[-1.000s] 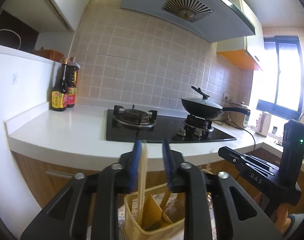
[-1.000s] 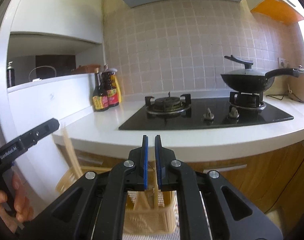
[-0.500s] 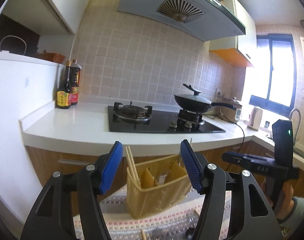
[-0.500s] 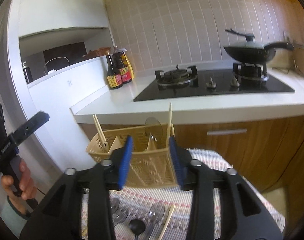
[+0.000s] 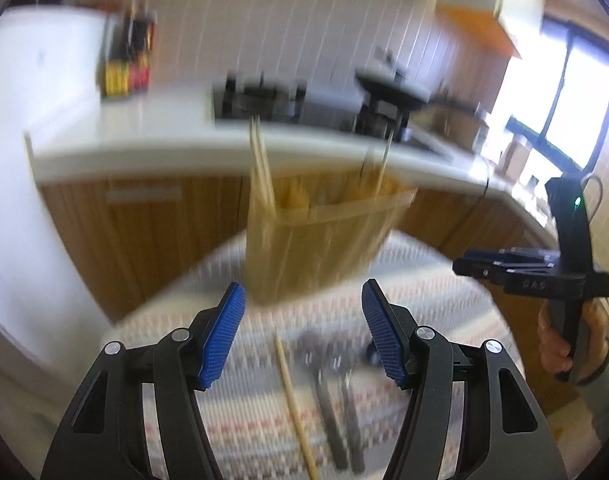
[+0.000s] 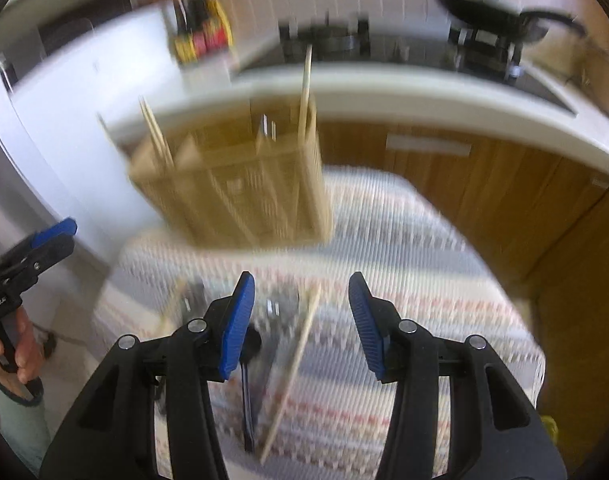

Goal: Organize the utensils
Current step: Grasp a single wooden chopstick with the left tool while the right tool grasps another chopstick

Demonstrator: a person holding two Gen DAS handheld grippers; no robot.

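Observation:
A tan slotted utensil basket stands on a striped cloth, blurred in both views. Chopsticks stick up out of it. My left gripper is open and empty, above the cloth just short of the basket. My right gripper is open too, with nothing between its pads. Below them a loose chopstick, metal utensils and a black spoon lie on the cloth.
A white counter with a black stove, a wok and sauce bottles runs behind the basket, wooden cabinets below it. A hand holds the other gripper at the right edge.
Both grippers went from shut on chopsticks to open and tipped downward. The chopsticks now stand in the basket, and the cloth with loose utensils has come into view.

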